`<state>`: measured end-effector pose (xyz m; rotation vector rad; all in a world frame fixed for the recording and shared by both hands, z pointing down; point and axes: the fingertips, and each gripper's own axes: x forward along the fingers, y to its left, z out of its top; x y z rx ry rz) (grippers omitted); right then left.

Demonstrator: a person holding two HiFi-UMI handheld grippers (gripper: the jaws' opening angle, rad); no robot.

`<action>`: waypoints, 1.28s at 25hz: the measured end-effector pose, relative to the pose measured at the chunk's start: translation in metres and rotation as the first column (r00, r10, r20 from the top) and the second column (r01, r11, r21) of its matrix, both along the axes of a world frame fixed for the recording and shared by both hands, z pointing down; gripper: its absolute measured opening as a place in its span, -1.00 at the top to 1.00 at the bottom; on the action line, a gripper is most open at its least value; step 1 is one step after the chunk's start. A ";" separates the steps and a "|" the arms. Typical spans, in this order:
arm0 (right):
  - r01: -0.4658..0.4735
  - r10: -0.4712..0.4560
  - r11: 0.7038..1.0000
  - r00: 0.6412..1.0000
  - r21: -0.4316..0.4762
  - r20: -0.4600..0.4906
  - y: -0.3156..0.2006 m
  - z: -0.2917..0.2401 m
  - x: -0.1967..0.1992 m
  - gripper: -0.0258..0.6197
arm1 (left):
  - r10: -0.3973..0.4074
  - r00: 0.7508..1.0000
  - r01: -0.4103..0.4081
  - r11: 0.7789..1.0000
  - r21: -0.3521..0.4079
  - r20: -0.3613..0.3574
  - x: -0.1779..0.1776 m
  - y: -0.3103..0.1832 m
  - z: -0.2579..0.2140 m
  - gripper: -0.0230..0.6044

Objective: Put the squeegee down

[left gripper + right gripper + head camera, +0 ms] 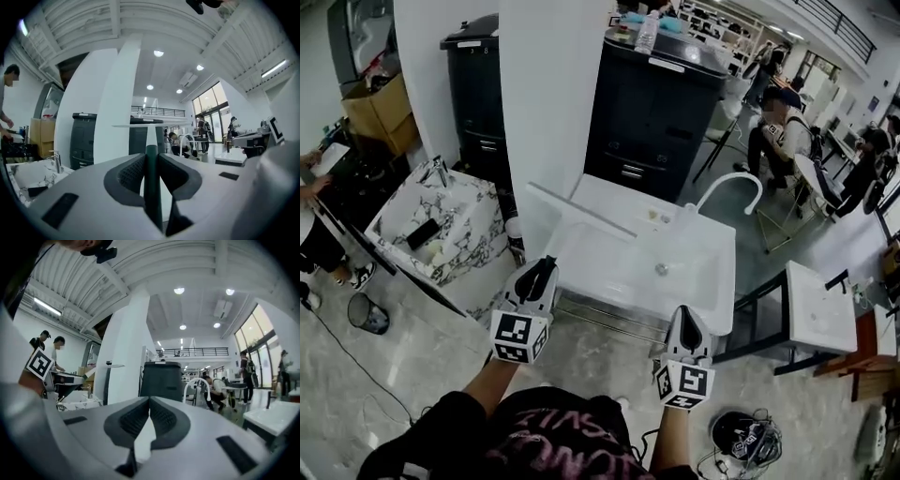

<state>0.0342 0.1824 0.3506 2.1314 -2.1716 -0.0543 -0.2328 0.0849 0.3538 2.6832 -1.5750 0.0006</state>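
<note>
Your head view shows the white rectangular sink basin point(705, 281) open ahead, with the long white-bladed squeegee point(581, 211) crossing its far left corner, while only the gripper views show your left gripper point(151, 158) clenched on its dark green handle and your right gripper point(149, 401) pinched together, empty.

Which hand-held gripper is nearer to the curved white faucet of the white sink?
Right. The right hand-held gripper is by the sink's front edge, below the faucet; the left hand-held gripper, holding the squeegee, is farther left.
</note>
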 end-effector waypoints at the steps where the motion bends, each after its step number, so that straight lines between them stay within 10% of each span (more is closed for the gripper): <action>1: -0.004 0.004 1.000 1.000 -0.003 0.003 0.002 0.001 -0.004 0.85 | 0.005 1.000 -0.005 1.000 -0.004 0.001 -0.003 0.002 0.001 0.62; 32: -0.088 0.088 0.996 0.996 0.004 0.014 0.012 -0.006 -0.017 0.85 | 0.061 0.997 -0.061 0.998 0.004 -0.039 -0.014 0.000 0.009 0.62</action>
